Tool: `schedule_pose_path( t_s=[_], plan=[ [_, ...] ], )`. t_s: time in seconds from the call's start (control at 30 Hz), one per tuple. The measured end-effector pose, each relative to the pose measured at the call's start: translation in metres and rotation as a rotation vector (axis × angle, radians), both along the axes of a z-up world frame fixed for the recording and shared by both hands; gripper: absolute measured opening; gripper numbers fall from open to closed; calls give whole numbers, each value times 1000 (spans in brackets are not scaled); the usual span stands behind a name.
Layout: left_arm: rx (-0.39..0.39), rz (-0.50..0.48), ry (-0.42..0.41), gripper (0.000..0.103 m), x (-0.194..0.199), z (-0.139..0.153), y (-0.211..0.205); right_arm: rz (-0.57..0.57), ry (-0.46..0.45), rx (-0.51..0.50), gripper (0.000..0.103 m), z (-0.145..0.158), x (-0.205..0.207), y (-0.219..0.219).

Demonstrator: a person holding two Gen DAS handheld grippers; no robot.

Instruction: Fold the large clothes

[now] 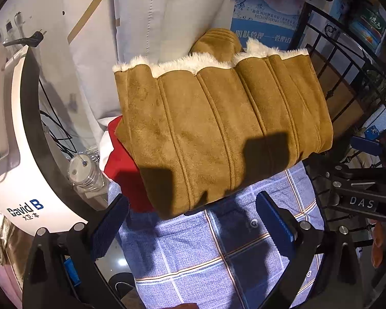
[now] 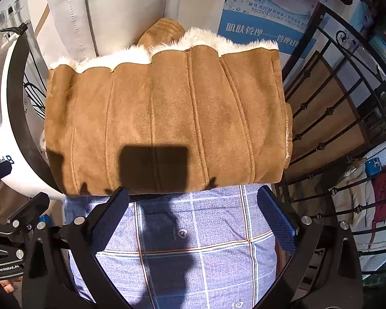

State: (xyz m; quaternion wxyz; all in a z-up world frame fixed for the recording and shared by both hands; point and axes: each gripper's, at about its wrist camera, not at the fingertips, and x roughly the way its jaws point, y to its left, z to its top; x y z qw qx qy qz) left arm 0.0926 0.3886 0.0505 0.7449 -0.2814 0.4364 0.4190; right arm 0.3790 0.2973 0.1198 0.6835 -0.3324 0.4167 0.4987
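Observation:
A tan suede coat (image 1: pixel 218 128) with cream fur lining lies folded into a thick block on a blue checked cloth (image 1: pixel 193 252); the fur edge faces away from me. In the right wrist view the same coat (image 2: pixel 167 118) fills the middle, on the cloth (image 2: pixel 193 244). My left gripper (image 1: pixel 190 221) stands open just short of the coat's near fold, nothing between its blue pads. My right gripper (image 2: pixel 193 211) is open too, hovering at the coat's near edge. The right gripper's body (image 1: pixel 357 193) shows at the right of the left wrist view.
A red item (image 1: pixel 123 167) pokes out under the coat's left side. A white machine (image 1: pixel 15 154) and a clear jar (image 1: pixel 86 172) stand left. A black iron railing (image 2: pixel 334 128) runs along the right. White fabric (image 1: pixel 154 13) hangs behind.

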Motion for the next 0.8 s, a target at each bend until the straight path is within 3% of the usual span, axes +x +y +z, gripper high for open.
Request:
schedule_pose_path(
  t_s=[0.23, 0.4, 0.8],
  plan=[
    [47, -7, -32, 97, -1, 4, -4, 1, -8, -1, 98, 0, -1, -1],
    [40, -26, -75, 97, -1, 7, -5, -10, 1, 7, 98, 0, 1, -2],
    [8, -25, -25, 97, 1, 2, -4, -11, 2, 8, 98, 0, -1, -1]
  ],
)
